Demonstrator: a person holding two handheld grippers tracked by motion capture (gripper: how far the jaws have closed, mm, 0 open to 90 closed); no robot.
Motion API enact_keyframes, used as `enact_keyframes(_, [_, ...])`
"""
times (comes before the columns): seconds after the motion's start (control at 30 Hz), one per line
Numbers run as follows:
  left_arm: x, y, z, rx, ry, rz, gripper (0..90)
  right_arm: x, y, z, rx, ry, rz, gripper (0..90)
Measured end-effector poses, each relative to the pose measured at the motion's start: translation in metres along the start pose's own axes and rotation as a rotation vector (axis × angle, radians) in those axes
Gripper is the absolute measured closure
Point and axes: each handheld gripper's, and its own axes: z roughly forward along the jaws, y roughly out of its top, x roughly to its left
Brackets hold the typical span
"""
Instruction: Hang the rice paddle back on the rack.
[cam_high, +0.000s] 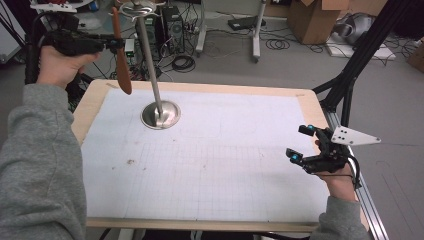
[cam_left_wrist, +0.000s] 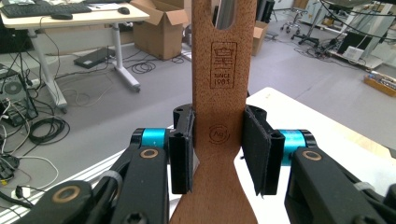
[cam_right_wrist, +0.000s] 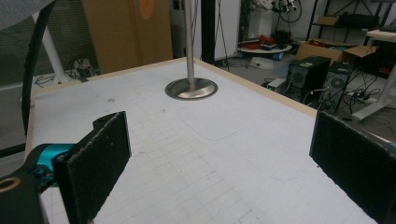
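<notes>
Wooden spatula (cam_left_wrist: 219, 140) clamped in left claw (cam_left_wrist: 218, 154) | right claw (cam_right_wrist: 219, 172) wide, empty

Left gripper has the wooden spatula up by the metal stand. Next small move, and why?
Probably ease the wooden spatula up toward the stand's top: left gripper clamps its handle, the handle's slot sits beside the pole, seemingly not hooked yet. Right gripper idles open.

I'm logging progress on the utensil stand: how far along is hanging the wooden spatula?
Done: the left tool has the wooden spatula clamped by its handle and raised beside the metal stand, near its top. In hand: lining up the slot in the handle with the hooks on top; it does not look hooked yet. Left: hang it and let go. The right tool waits open over the table.
</notes>
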Motion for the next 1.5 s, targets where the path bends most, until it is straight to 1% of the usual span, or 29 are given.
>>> enact_keyframes(0.27, [-0.001, 0.000, 0.002, -0.002, 0.009, 0.001, 65.0, 0.001, 0.000, 0.000, 0.001, 0.000, 0.006, 4.0])
enact_keyframes(0.4, [-0.001, 0.000, 0.002, -0.001, 0.015, 0.005, 65.0, 0.001, 0.000, 0.001, 0.001, 0.001, 0.001, 4.0])
enact_keyframes(0.47, [-0.002, 0.000, 0.003, -0.002, 0.026, 0.003, 64.9, 0.001, 0.000, 0.001, 0.002, 0.000, 0.000, 4.0])
enact_keyframes(0.53, [-0.003, 0.000, 0.003, -0.012, 0.035, -0.011, 64.3, 0.001, 0.000, 0.001, 0.005, 0.001, 0.003, 4.0])
enact_keyframes(0.57, [-0.003, -0.001, 0.003, -0.028, 0.040, -0.008, 62.0, 0.001, 0.000, 0.001, 0.005, -0.001, 0.002, 4.0])
enact_keyframes(0.6, [-0.003, -0.001, 0.003, -0.042, 0.040, -0.015, 59.4, 0.001, 0.000, 0.002, 0.005, 0.000, 0.001, 4.0])
enact_keyframes(0.63, [-0.004, -0.002, 0.002, -0.046, 0.041, -0.015, 58.9, 0.001, 0.000, 0.002, 0.006, 0.002, 0.003, 4.0])
enact_keyframes(0.73, [-0.006, -0.005, 0.000, -0.038, 0.053, 0.005, 53.5, 0.001, 0.000, 0.002, 0.003, 0.003, -0.002, 4.0])
enact_keyframes(0.8, [-0.008, -0.006, -0.002, -0.040, 0.060, 0.016, 53.1, 0.001, 0.001, 0.002, -0.002, 0.002, -0.009, 4.0])
enact_keyframes(0.87, [-0.011, -0.009, -0.006, -0.044, 0.061, 0.026, 50.3, 0.002, 0.001, 0.002, 0.004, 0.004, 0.001, 4.0])
enact_keyframes(1.0, [-0.014, -0.015, -0.013, -0.051, 0.060, 0.027, 41.3, 0.003, 0.001, 0.005, 0.008, 0.010, -0.001, 4.0])
enact_keyframes(1.17, [-0.021, -0.023, -0.020, -0.070, 0.033, 0.058, 33.9, 0.005, 0.002, 0.005, 0.003, 0.015, -0.009, 4.0])
enact_keyframes(1.23, [-0.027, -0.025, -0.021, -0.080, 0.030, 0.079, 30.8, 0.006, 0.003, 0.005, 0.004, 0.017, -0.012, 4.0])
enact_keyframes(1.3, [-0.033, -0.027, -0.023, -0.078, 0.014, 0.091, 29.8, 0.007, 0.004, 0.005, 0.004, 0.019, -0.014, 4.0])
enact_keyframes(1.33, [-0.035, -0.027, -0.023, -0.083, 0.008, 0.099, 29.1, 0.007, 0.005, 0.005, -0.004, 0.018, -0.025, 4.0])
enact_keyframes(1.37, [-0.038, -0.028, -0.023, -0.090, 0.000, 0.102, 28.3, 0.009, 0.006, 0.005, -0.001, 0.020, -0.021, 4.0])
enact_keyframes(1.4, [-0.041, -0.029, -0.023, -0.095, -0.007, 0.102, 27.3, 0.009, 0.006, 0.005, -0.005, 0.020, -0.028, 4.0])
enact_keyframes(1.43, [-0.043, -0.030, -0.023, -0.096, -0.010, 0.113, 26.3, 0.010, 0.006, 0.005, -0.002, 0.020, -0.023, 4.1])
enact_keyframes(1.5, [-0.048, -0.033, -0.022, -0.098, -0.007, 0.128, 22.7, 0.010, 0.006, 0.005, -0.002, 0.022, -0.028, 4.1])
